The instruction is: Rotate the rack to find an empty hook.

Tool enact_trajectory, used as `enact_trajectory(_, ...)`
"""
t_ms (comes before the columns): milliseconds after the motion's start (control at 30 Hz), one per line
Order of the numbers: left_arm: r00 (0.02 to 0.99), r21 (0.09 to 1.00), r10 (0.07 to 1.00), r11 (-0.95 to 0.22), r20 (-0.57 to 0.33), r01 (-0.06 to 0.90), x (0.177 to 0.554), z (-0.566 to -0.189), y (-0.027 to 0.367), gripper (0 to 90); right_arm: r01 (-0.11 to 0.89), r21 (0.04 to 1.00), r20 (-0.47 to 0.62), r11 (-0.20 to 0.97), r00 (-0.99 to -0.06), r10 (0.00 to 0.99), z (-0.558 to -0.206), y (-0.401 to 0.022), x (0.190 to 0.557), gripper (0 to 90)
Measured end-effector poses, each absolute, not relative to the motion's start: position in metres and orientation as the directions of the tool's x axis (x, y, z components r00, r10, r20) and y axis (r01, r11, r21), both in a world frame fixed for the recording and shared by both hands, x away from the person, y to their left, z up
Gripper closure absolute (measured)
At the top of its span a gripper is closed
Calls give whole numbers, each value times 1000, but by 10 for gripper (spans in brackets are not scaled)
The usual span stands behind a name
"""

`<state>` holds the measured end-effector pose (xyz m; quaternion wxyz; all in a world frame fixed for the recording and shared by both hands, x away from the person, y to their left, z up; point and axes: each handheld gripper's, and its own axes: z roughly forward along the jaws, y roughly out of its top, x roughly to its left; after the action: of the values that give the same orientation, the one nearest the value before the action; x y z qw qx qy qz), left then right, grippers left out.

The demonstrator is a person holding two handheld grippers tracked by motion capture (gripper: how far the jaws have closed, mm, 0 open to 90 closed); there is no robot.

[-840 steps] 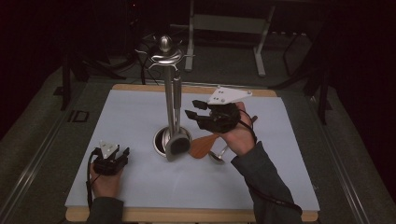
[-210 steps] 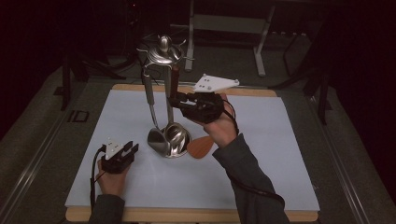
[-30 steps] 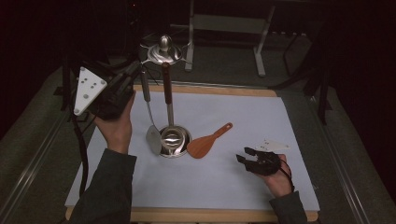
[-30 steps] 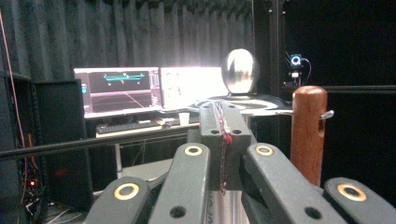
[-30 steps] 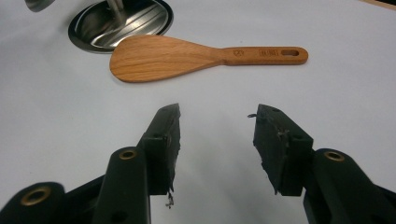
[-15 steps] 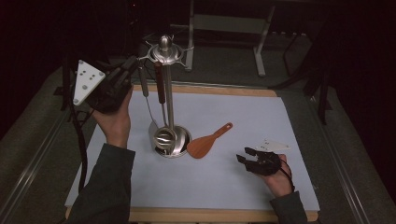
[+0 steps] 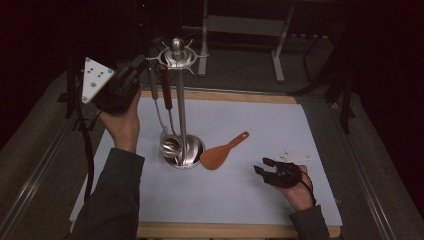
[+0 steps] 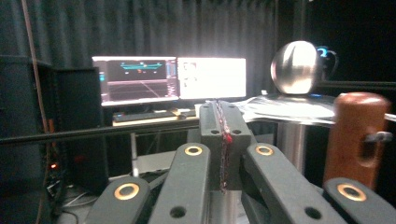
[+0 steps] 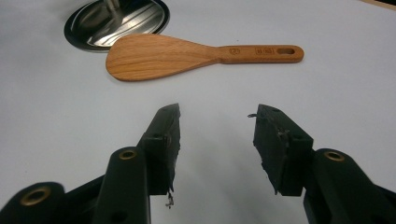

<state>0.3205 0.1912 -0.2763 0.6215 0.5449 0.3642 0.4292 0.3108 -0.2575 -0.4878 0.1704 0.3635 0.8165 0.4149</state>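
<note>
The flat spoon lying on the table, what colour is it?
The wooden spatula is a warm orange-brown, with wood grain. The right gripper view shows it best.

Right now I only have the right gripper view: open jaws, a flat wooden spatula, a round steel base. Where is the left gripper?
Observer: The left gripper is up by the hooks atop the tall steel utensil stand.
Operator: Gripping anything?
Observer: Its jaws are shut, nothing visible between them; a brown wooden handle hangs just beside them.
Operator: What hangs on the stand?
Observer: A steel ladle and that brown-handled utensil.
</note>
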Motion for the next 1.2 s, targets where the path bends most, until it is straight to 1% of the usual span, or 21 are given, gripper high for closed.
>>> enact_trajectory(100,364,992,932,45,1,-117,325,-278,193,900,452,802,24,391,-678,735,-488,-258,311,507)
enact_trajectory(300,369,990,929,50,3,-134,321,-277,194,900,455,804,28,382,-672,740,-487,-261,310,507)
enact_trajectory(433,379,989,925,31,26,-145,318,-276,193,900,455,802,27,386,-673,739,-489,-261,310,507)
enact_trajectory(600,381,989,924,29,28,-143,318,-276,192,900,455,803,27,385,-674,738,-489,-260,311,507)
enact_trajectory(700,386,987,921,11,52,-160,315,-275,189,900,461,800,30,385,-672,740,-490,-260,311,507)
enact_trajectory(833,380,990,924,7,48,-142,317,-274,188,900,464,798,33,384,-670,742,-491,-261,311,507)
enact_trajectory(967,377,990,924,-7,61,-142,318,-273,187,900,461,802,33,380,-670,742,-490,-262,311,507)
enact_trajectory(1200,373,991,926,-4,54,-134,323,-272,188,900,464,798,34,384,-670,741,-491,-261,311,507)
